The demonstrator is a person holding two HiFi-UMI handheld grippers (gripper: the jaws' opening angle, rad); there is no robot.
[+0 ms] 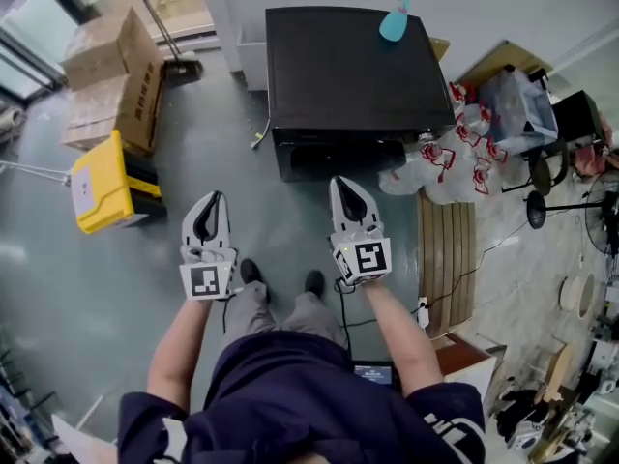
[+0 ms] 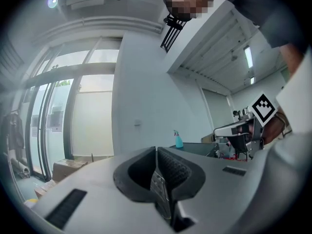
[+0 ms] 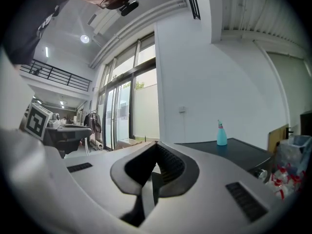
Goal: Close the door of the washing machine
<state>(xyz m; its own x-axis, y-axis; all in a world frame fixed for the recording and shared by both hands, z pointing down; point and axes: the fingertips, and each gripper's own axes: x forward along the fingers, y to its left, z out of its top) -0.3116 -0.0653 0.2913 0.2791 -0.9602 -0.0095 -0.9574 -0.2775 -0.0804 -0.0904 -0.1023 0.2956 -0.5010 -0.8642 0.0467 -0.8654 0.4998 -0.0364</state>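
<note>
L gripper (image 1: 213, 201) & R gripper (image 1: 340, 187): both jaws together, empty, short of washing machine (image 1: 348, 75) front edge. No door sticking out, so prob shut already; nothing left.

A black washing machine (image 1: 343, 71) stands on the grey floor (image 1: 280, 225). Cardboard boxes (image 1: 111, 75) and a yellow case (image 1: 97, 184) sit at left.

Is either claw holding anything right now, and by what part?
Nothing is held. The left claw and the right claw are both shut with nothing between their jaws, clear of the washing machine.
</note>
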